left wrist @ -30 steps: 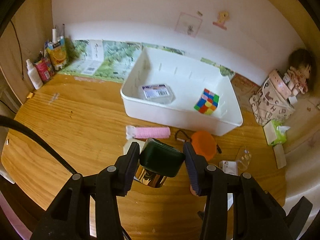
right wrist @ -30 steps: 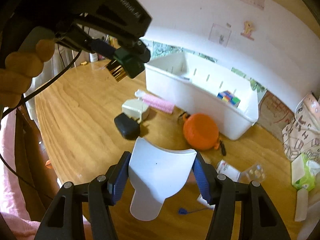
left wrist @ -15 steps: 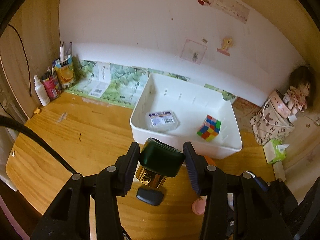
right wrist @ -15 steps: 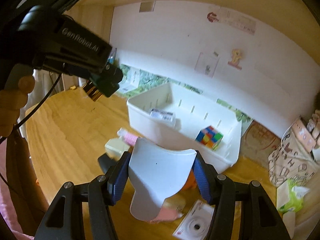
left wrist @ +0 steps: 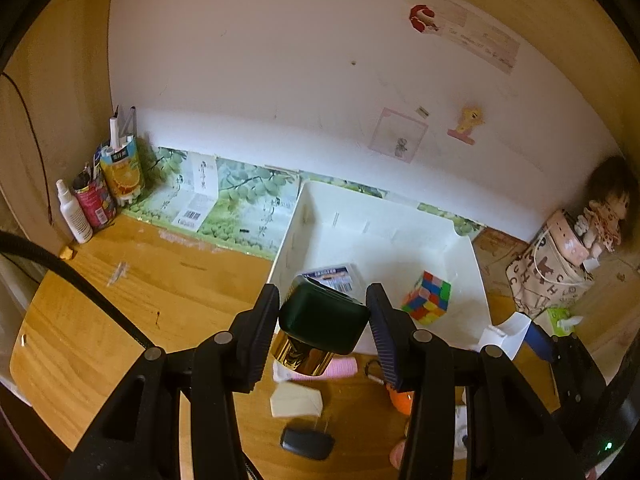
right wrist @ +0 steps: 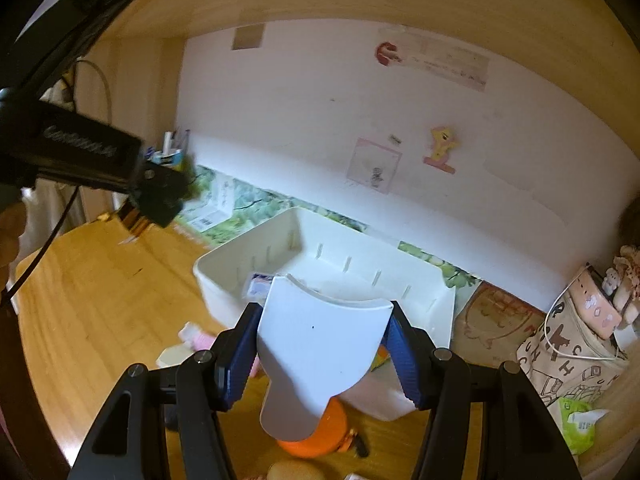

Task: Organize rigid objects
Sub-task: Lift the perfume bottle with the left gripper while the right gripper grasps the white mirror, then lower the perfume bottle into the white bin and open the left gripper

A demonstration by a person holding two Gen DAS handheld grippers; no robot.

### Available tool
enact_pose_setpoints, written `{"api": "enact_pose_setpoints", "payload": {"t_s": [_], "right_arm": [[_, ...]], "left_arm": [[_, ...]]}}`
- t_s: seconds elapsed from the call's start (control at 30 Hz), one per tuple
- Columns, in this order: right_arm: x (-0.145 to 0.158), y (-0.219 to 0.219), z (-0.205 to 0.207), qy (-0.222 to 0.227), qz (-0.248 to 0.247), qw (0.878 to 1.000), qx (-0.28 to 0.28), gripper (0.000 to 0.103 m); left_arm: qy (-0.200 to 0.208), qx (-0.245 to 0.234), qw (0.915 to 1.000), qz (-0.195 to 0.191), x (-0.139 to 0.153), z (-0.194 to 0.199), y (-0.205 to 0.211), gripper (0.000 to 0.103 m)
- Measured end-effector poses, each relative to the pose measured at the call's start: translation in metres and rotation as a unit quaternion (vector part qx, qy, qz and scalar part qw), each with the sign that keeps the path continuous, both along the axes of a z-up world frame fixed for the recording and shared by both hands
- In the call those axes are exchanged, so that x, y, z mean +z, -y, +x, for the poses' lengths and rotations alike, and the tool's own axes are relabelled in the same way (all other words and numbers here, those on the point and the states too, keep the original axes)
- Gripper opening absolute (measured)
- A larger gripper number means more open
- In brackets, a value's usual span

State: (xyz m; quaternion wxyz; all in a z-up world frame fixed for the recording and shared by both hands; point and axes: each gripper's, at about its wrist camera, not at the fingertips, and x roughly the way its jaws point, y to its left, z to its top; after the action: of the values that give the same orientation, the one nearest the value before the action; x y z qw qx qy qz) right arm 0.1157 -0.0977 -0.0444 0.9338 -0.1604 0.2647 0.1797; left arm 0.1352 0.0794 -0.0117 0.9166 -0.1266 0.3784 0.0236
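My left gripper [left wrist: 322, 298] is shut on a dark green bottle with a gold band [left wrist: 323, 326], held in the air just before the near wall of the white bin [left wrist: 288, 248]. A colour cube [left wrist: 427, 297] and a clear labelled box [left wrist: 334, 276] lie in the bin. My right gripper [right wrist: 324, 312] is shut on a white plastic scoop [right wrist: 320, 344], raised over the bin's [right wrist: 224, 276] near edge. The right wrist view also shows the left gripper [right wrist: 160, 200] at the upper left, off the table.
On the wooden table below lie a pink roller [left wrist: 344, 368], a cream piece [left wrist: 296, 400], a black piece [left wrist: 307, 443] and an orange round thing [right wrist: 316, 436]. Cans and a spray bottle [left wrist: 100, 192] stand at the back left. A patterned bag [left wrist: 548, 276] and a doll [left wrist: 604, 208] sit on the right.
Both grippers have risen and moved toward the bin, each keeping its hold. The loose things on the table have dropped lower in both views.
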Motion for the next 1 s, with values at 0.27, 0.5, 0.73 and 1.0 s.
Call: {"api": "enact_pose_setpoints", "payload": {"t_s": [0.27, 0.5, 0.73, 1.0], "right_arm": [[-0.011, 0.005, 0.047, 0.005, -0.008, 0.999, -0.035, 0.061], [-0.031, 0.015, 0.089, -0.029, 0.005, 0.998, -0.063, 0.061], [-0.039, 0.025, 0.118, -0.060, 0.030, 0.994, -0.089, 0.061], [-0.053, 0.019, 0.130, -0.078, 0.008, 0.993, -0.091, 0.061]], "left_arm": [[-0.003, -0.003, 0.9999, -0.012, -0.012, 0.042, -0.016, 0.049], [-0.025, -0.001, 0.9990, -0.038, -0.030, 0.084, -0.029, 0.049], [-0.013, -0.008, 0.9992, -0.038, -0.030, 0.118, -0.032, 0.049], [-0.003, -0.051, 0.9979, -0.040, -0.030, 0.138, -0.020, 0.049]]}}
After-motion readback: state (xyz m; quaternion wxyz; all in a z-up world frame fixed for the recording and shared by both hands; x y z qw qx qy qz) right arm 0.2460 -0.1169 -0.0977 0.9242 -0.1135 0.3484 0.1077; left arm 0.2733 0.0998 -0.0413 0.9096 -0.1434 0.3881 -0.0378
